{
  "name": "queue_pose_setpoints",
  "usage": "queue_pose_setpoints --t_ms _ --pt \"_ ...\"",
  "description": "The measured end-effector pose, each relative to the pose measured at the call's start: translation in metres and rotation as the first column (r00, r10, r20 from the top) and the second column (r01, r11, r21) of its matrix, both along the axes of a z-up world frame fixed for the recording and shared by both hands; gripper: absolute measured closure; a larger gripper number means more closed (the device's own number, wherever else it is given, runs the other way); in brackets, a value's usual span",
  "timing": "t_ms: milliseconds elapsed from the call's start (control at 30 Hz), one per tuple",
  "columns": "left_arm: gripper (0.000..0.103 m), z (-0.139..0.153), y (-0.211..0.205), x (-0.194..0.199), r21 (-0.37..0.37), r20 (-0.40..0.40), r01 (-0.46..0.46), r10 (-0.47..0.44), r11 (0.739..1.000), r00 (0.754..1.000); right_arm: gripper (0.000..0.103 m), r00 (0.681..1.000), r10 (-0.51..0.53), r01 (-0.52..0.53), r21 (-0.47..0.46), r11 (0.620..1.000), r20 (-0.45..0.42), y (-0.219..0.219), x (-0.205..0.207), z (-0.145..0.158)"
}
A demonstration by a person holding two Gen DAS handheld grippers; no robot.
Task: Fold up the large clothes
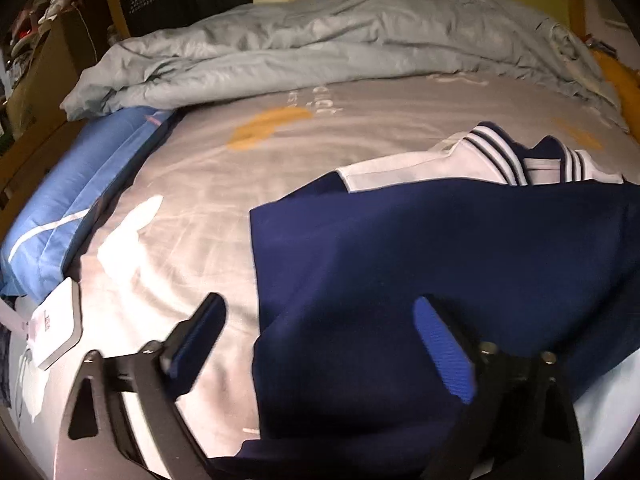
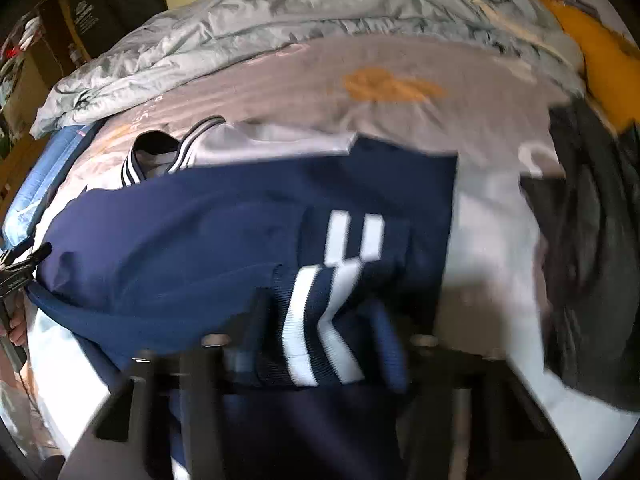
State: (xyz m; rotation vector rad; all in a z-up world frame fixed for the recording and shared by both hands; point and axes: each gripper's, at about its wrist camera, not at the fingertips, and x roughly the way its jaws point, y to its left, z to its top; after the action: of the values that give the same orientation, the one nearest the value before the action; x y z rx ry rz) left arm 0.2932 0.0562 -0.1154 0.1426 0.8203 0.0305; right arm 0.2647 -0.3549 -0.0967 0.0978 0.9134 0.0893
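A navy jacket (image 1: 440,264) with white shoulder panels and a striped collar (image 1: 500,152) lies partly folded on the grey bedsheet (image 1: 320,140). My left gripper (image 1: 320,320) is open above the jacket's left edge, holding nothing. In the right wrist view the jacket (image 2: 180,240) fills the middle, collar (image 2: 160,160) at the far left. My right gripper (image 2: 320,320) has its fingers on either side of a striped ribbed cuff (image 2: 316,320) of the jacket; the view is blurred, so its grip is unclear. The left gripper (image 2: 16,276) shows at the left edge.
A crumpled grey duvet (image 1: 320,40) lies along the far side of the bed. A blue pillow (image 1: 72,200) and a white box (image 1: 56,328) sit at the left. A dark garment (image 2: 592,260) lies at the right. A yellow cloth (image 2: 600,60) is at far right.
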Motion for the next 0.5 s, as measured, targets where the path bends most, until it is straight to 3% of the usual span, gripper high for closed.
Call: queue_pose_setpoints --t_ms 33,67,100,133,200,233,300,333,433,500 --pt "0.012 0.004 0.001 -0.006 -0.016 0.035 0.015 -0.014 1.0 0.999 0.09 0.997 0.007 -0.006 -0.019 1.0 0.075 0.004 -0.007 0.012" --pt "0.012 0.01 0.003 -0.013 -0.031 0.084 0.023 -0.02 0.999 0.996 0.09 0.969 0.02 -0.004 -0.067 0.998 0.245 0.01 -0.023 0.035" --pt "0.012 0.015 0.005 -0.02 -0.043 0.123 0.026 -0.02 0.999 0.992 0.09 0.945 0.015 0.018 -0.098 0.995 0.327 0.014 -0.031 0.048" --pt "0.012 0.018 0.005 -0.023 -0.042 0.149 0.023 -0.017 0.999 0.989 0.09 0.937 0.002 0.035 -0.1 0.994 0.349 0.013 -0.029 0.054" --pt "0.012 0.019 0.005 -0.023 -0.023 0.153 0.008 -0.005 1.0 0.988 0.09 0.972 -0.041 0.054 -0.051 0.997 0.232 -0.001 -0.003 0.043" --pt "0.012 0.018 0.005 -0.021 -0.03 0.141 0.016 -0.011 0.999 0.99 0.09 0.995 -0.064 0.066 -0.03 0.997 0.083 -0.01 0.018 0.021" --pt "0.012 0.015 0.007 -0.02 -0.058 0.124 0.024 -0.016 0.998 0.992 0.087 0.992 -0.104 0.103 -0.007 0.995 -0.074 -0.023 0.036 -0.013" --pt "0.012 0.016 0.01 -0.022 -0.078 0.131 0.031 -0.02 0.996 0.991 0.082 0.987 -0.115 0.118 0.02 0.993 -0.11 -0.029 0.036 -0.028" --pt "0.012 0.022 0.013 -0.045 -0.127 0.18 0.09 -0.066 0.988 0.981 0.066 0.989 -0.143 0.146 0.067 0.987 -0.041 -0.037 0.015 -0.016" --pt "0.011 0.026 0.012 -0.065 -0.119 0.227 0.119 -0.09 0.986 0.97 0.06 0.986 -0.15 0.153 -0.032 0.988 0.069 -0.029 -0.017 0.003"
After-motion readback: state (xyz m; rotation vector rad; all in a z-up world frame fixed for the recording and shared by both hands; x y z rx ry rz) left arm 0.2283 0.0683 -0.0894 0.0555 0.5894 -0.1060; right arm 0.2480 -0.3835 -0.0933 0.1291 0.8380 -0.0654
